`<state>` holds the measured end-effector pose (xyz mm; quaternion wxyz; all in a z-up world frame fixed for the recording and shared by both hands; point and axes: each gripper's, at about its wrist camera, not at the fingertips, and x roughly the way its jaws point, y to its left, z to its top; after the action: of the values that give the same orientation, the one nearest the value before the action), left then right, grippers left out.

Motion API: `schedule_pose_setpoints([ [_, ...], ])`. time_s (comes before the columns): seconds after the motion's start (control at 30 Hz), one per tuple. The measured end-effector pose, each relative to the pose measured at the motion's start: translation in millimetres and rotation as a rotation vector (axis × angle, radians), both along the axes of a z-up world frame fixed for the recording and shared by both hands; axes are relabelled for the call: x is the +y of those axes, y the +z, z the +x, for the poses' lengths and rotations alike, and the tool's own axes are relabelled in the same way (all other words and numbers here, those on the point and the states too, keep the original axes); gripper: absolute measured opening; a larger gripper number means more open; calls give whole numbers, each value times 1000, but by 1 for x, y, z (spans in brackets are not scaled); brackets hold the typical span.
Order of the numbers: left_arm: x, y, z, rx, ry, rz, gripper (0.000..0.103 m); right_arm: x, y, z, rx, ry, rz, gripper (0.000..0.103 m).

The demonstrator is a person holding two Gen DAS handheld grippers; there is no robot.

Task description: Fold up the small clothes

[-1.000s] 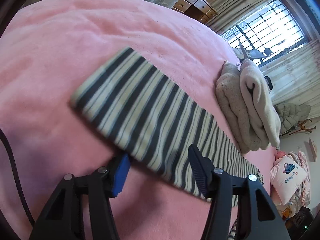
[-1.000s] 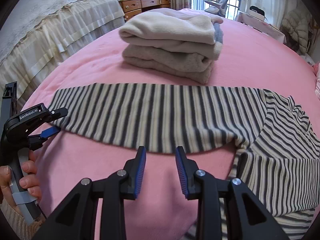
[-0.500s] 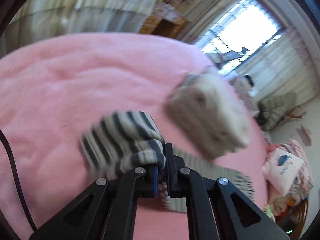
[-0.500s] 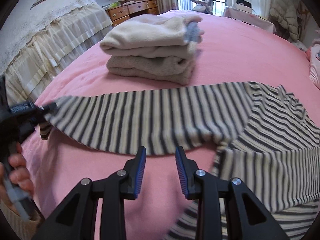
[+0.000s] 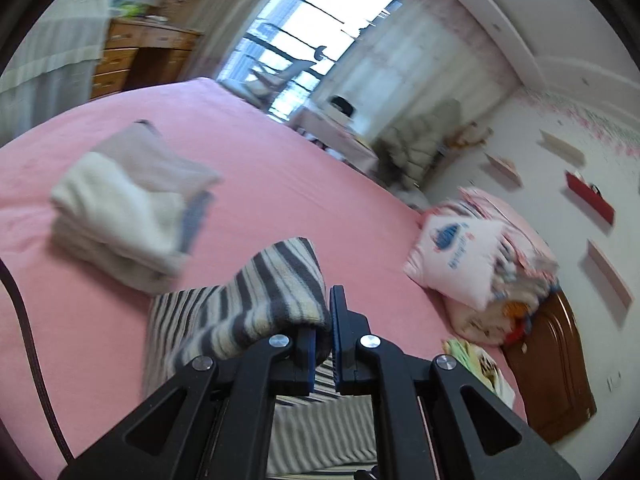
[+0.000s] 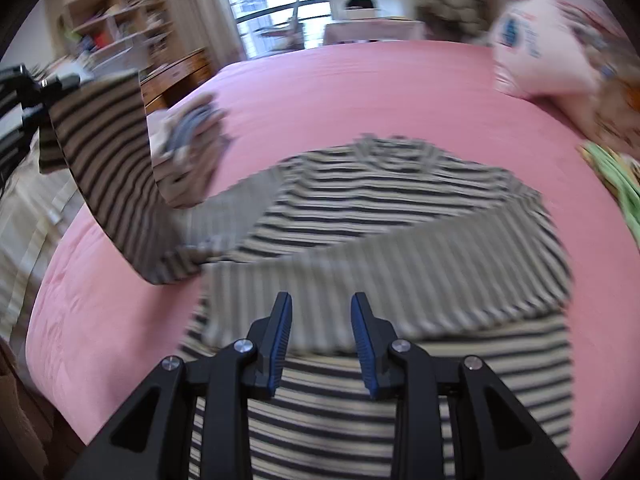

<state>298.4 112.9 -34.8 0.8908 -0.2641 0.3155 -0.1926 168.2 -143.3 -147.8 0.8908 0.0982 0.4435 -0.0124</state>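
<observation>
The left hand-held gripper (image 5: 326, 334) is clamped on the cuff end of the grey-and-cream striped knit sweater (image 6: 400, 248), holding that sleeve lifted off the pink bed (image 5: 280, 168); its jaws have just closed, with the fabric between them. In the right wrist view the raised sleeve arcs from the left hand-held gripper at the upper left down to the body of the sweater, which lies spread on the bed. The right hand-held gripper (image 6: 322, 338) hovers over the sweater's near part, jaws apart, gripping nothing. A folded stack of beige and cream clothes (image 5: 128, 208) sits on the bed behind the sleeve, near it. A pink printed pillow (image 5: 460, 256) lies at the bed's far right. The sweater's stripes are blurred.
</observation>
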Motion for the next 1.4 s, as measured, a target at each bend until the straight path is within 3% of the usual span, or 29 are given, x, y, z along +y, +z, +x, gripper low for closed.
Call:
schedule_pose_setpoints([
  [0.13, -76, -5, -18, 0, -133, 21, 4, -54, 2, -30, -6, -90, 14, 31],
  [0.23, -124, -25, -37, 32, -217, 41, 4, -85, 2, -52, -12, -147, 10, 31],
  [0.43, -213, -97, -61, 192, -327, 131, 4, -131, -4, -82, 0, -220, 25, 31],
  [0.6, -243, -145, -80, 280, -364, 249, 4, -147, -12, -93, 28, -225, 49, 31],
  [0.73, -247, -168, -86, 309, -395, 290, 5, -152, -20, -90, 53, -203, 110, 31],
  [0.9, -242, -184, -89, 356, -424, 276, 40, -155, -25, -73, 69, -180, 189, 31],
  [1.0, -236, -179, -93, 331, -415, 298, 52, -154, -24, -61, 69, -165, 185, 31],
  [1.2, -197, -159, -113, 285, -441, 295, 59, -149, -23, -41, 76, -138, 209, 31],
  [1.4, -134, -153, -136, 266, -357, 320, 61, -122, -15, -19, 78, -60, 202, 31],
])
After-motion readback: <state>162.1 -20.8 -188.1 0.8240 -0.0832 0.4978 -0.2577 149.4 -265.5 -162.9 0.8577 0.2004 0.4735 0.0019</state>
